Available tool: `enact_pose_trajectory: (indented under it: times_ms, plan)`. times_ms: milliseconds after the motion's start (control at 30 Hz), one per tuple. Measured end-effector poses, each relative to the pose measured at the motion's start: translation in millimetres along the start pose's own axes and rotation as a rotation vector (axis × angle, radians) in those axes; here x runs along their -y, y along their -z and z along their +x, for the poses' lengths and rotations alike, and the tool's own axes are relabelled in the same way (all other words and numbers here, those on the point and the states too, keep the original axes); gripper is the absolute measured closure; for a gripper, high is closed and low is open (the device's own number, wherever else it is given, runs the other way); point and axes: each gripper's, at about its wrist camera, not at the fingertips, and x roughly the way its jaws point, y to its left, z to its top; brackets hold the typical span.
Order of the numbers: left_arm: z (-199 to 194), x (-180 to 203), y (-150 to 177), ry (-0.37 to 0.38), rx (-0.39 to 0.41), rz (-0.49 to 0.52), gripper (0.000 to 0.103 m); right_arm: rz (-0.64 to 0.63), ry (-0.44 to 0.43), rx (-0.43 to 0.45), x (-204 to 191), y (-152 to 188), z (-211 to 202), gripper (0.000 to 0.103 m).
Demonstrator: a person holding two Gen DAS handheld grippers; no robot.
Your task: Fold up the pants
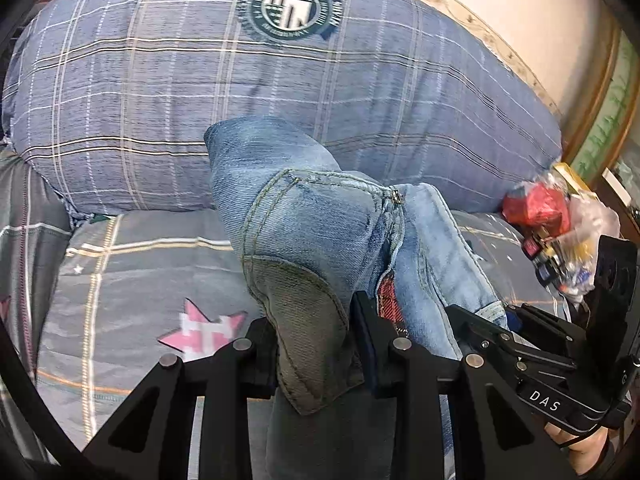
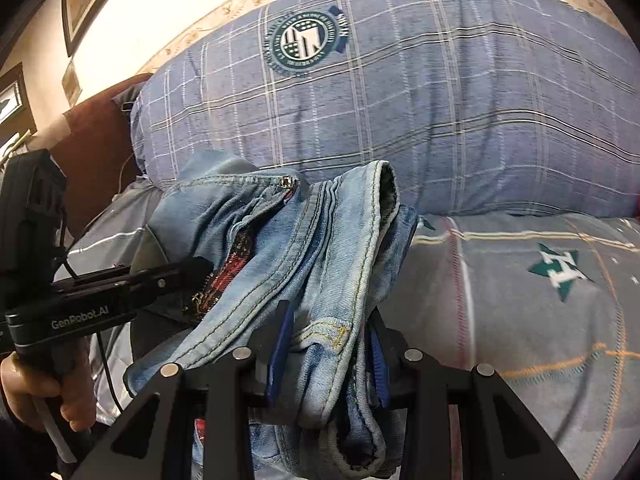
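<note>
The left hand-held gripper [image 1: 316, 344] stands narrowly open with its jaws pressed onto a thick bunch of the jeans [image 1: 320, 232], pinching a grey, coarse-woven pocket lining [image 1: 308, 320] that folds out of the denim between the black fingers. The right hand-held gripper [image 2: 328, 356] is likewise narrow, its blue-padded jaws clamped on several gathered layers of the same jeans [image 2: 304, 248] at a stitched hem or waistband edge. The jeans hang between the two tools, lifted off the bed, in front of the big pillow at the far side; in the right wrist view the left tool appears at the left edge, held by a hand [image 2: 36, 392] around its handle. The denim is pale, washed blue, with doubled tan topstitching along curved seams, a small metal zip pull [image 2: 286, 182] at the fly, and a strip of red checked lining showing inside the opening. The pillow [image 1: 240, 80] is plump and rounded, covered in bluish plaid cloth with thin white and dark lines and a round dark green crest [image 1: 290, 6]. The bedsheet [image 1: 140, 272] beneath is grey with broad stripes, dotted orange stitching, a pink star [image 1: 200, 332] and a teal star [image 2: 560, 268]. A crinkled clear bag with red and yellow contents [image 1: 556, 216] lies at the far right of the bed, next to the pillow.
</note>
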Motion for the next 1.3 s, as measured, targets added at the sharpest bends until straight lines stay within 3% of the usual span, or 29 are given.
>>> enact_pose_trajectory:
  times_ms: [200,533,767,967,1100,1200,1300]
  plan:
    - [11.2,-28.7,-19.9,-0.023,-0.022,-0.030,0.070,-0.005,-0.023,-0.015,1.1,-3.9,8.0,0.065]
    - [59.4,-57.5,-48.1,-0.022,-0.081,-0.041,0.070,0.022,-0.013,-0.052,5.8,-26.5,67.8,0.065]
    - [97.9,-74.4,-49.2,-0.008,-0.123,-0.063,0.070,0.041,0.004,-0.087,20.7,-29.4,103.6,0.066]
    - [127.2,-93.2,-30.9,-0.028,-0.154,-0.088,0.067,0.094,0.020,-0.135,41.6,-13.2,134.6,0.065]
    - [125.1,-104.6,-25.8,0.006,-0.152,-0.126,0.064,0.153,-0.017,-0.134,59.0,-9.2,137.9,0.060]
    - [112.3,-105.9,-24.8,0.003,-0.146,-0.124,0.064,0.135,0.008,-0.121,59.7,-10.0,131.3,0.051]
    - [91.8,-106.0,-21.9,-0.006,-0.125,-0.123,0.064,0.112,0.029,-0.091,55.0,-15.6,115.6,0.049]
